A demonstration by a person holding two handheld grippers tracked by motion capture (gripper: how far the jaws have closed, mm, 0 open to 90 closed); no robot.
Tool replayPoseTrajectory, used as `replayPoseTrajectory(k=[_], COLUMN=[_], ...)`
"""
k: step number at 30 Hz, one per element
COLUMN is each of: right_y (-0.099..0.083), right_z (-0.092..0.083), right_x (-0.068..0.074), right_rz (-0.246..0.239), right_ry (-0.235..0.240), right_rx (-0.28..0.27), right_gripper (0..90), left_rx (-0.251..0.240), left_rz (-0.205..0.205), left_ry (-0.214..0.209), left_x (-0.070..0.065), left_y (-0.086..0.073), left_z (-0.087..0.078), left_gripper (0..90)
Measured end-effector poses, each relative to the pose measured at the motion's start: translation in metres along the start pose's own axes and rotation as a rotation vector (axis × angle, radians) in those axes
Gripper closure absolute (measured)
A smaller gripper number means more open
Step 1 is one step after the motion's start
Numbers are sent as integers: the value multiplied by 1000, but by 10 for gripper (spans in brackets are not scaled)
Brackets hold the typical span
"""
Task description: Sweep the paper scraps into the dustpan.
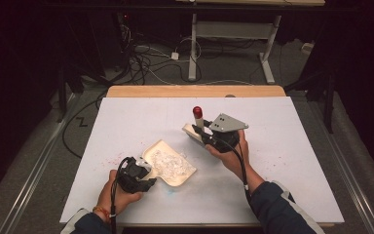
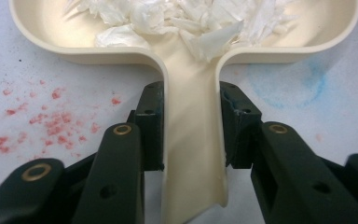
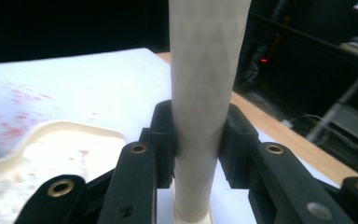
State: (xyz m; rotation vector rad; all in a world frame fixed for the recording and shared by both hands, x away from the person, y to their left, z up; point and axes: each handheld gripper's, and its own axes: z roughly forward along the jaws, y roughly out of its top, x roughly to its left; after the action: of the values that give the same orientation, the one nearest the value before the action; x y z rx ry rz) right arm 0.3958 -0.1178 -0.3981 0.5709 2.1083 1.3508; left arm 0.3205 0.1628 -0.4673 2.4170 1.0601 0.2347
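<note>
Left gripper (image 2: 191, 135) clamps tray handle (image 2: 193, 154) — right gripper (image 3: 198, 140) clamps white tube (image 3: 205, 93).

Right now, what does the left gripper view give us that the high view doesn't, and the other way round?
Left gripper view: the pads pressing both sides of the cream tray's handle, with red specks and a blue smudge on the table. High view: the right gripper holding an upright white tube with a red cap over a second tray, both hands, cables on the floor beyond. Both: the tray and its white flakes.
</note>
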Motion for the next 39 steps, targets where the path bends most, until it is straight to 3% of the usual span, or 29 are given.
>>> replayPoseTrajectory(k=[5, 9, 11, 15, 22, 24, 26, 31, 35, 39], right_y=[7, 16, 20, 30, 36, 34, 31, 16, 4, 4], right_z=[-4, -6, -8, -17, -28, -30, -31, -26, -19, -19], right_x=[25, 42, 44, 42, 26, 22, 20, 16, 20, 32], right_rz=[36, 5, 16, 0, 19, 15, -16, -48, -30, -3], right_ry=[131, 184, 212, 194, 148, 125, 74, 20, 53, 131], right_rx=[-31, -43, -57, -86, -106, -99, -79, -28, 3, -10], right_gripper=[707, 706, 706, 706, 706, 706, 706, 706, 706, 706], left_rx=[4, 4, 0, 2, 3, 2, 5, 15, 15, 14], left_rz=[5, 3, 0, 1, 1, -2, 0, 0, -5, -10], left_ry=[-3, 1, -1, -2, -4, -4, -4, -10, -11, -8], left_x=[1, 0, 0, 0, 0, 0, 1, 2, 3, 3], left_y=[0, -1, -1, -1, -1, -1, -1, -3, -6, -7], left_z=[0, -1, -1, -1, -1, -1, -1, -4, -5, -5], left_gripper=[635, 636, 636, 636, 635, 636, 635, 636, 635, 636])
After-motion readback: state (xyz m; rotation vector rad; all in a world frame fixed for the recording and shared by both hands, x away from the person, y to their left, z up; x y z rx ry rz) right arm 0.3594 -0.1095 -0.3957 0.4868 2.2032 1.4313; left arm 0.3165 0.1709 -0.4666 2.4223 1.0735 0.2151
